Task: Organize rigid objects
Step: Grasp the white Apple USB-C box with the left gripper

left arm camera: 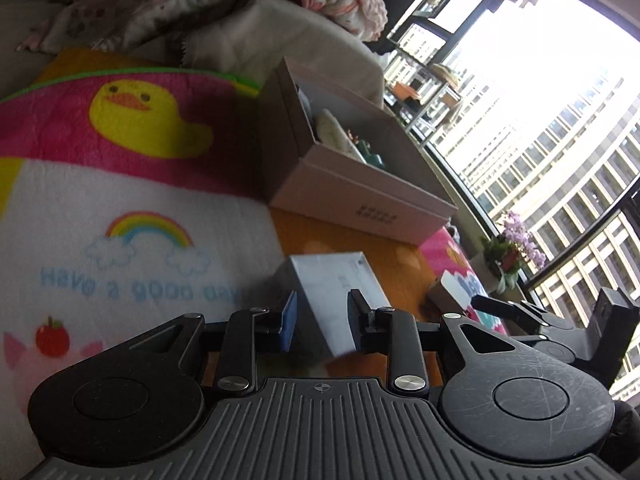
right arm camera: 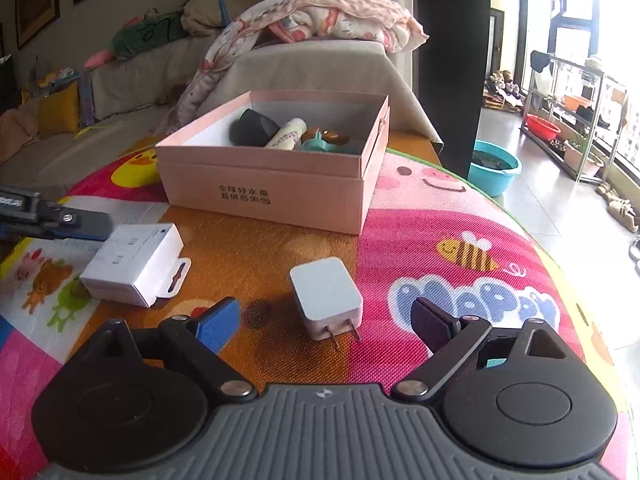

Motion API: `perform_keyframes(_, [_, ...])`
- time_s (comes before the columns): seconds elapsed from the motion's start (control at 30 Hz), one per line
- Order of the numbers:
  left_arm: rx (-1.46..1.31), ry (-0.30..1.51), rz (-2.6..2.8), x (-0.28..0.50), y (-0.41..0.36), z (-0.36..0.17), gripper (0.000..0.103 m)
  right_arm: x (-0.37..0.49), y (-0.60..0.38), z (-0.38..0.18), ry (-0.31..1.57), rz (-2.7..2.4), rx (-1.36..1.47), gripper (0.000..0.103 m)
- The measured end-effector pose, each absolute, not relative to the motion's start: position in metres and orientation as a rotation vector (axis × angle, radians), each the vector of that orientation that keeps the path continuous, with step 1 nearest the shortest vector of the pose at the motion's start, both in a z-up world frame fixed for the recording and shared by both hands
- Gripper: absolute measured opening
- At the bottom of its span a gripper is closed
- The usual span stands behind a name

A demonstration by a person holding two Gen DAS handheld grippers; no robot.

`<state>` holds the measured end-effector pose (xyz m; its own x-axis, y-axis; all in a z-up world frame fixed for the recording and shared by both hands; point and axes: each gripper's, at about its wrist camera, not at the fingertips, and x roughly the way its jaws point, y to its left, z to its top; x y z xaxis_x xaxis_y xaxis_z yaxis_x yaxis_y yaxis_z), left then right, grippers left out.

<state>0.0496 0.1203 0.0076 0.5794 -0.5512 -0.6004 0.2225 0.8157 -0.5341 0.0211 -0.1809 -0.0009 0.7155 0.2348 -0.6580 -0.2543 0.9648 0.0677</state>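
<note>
**Straddling two white items ahead of the pink box**

Bracketing the white carton (left arm camera: 340, 300) with the left gripper (left arm camera: 322, 322); the fingers are sitting on either side of its near end, and whether the pads are actually pressing it I cannot tell from the blurred left wrist view. In the right wrist view the carton (right arm camera: 134, 262) is lying flat on the orange patch of the play mat (right arm camera: 460, 232), toward the mat's left edge; its long axis is running from the left gripper's side toward the mat's middle, with the hang tab pointing that way.

Hovering wide open, the right gripper (right arm camera: 326, 324) is holding nothing; the white charger (right arm camera: 326, 296) is lying directly ahead between its spread fingers, not touched; the charger's long axis is running along the gripper's line of sight, prongs pointing back at the camera, body toward the pink box (right arm camera: 276, 184). The right gripper is clearly the nearer one to the charger.

The box is standing open beyond both items, near the mat's far edge, already holding several things; judging from this, each item is needing a forward carry into it.
</note>
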Motion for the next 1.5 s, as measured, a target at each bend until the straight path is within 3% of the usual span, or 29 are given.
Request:
perform_keyframes(0.37, [-0.270,0.929,-0.632,0.028,0.050,0.002,0.031,0.024,-0.181,-0.008,0.756,0.267,-0.027,0.096])
perform_keyframes(0.6, [0.032,0.845,-0.647,0.001,0.009,0.007,0.032,0.023,-0.181,-0.008,0.756,0.259,-0.023,0.097])
perform_keyframes(0.73, [0.068,0.849,-0.704,-0.007,-0.003,0.009,0.054,0.023,-0.182,-0.008,0.756,0.259,-0.020,0.097])
perform_keyframes(0.77, [0.076,0.849,-0.714,-0.009,-0.005,0.010,0.055,0.023,-0.183,-0.008,0.755,0.259,-0.018,0.097])
perform_keyframes(0.87, [0.074,0.849,-0.738,-0.011,-0.008,0.013,0.053,0.023,-0.184,-0.008,0.753,0.256,-0.006,0.097])
perform_keyframes(1.03, [0.115,0.669,-0.566,-0.003,0.018,0.041,0.053,0.024,-0.187,-0.008,0.752,0.258,0.011,0.097])
perform_keyframes(1.27, [0.040,0.768,-0.488,0.036,0.040,0.029,0.051,0.024,-0.188,-0.008,0.751,0.261,0.019,0.097])
perform_keyframes(1.37, [0.125,0.746,-0.504,0.028,0.030,0.025,0.058,0.024,-0.188,-0.008,0.752,0.261,0.018,0.097])
perform_keyframes(1.5, [0.138,0.754,-0.528,0.028,0.022,0.023,0.076,0.024,-0.188,-0.009,0.754,0.262,0.015,0.098])
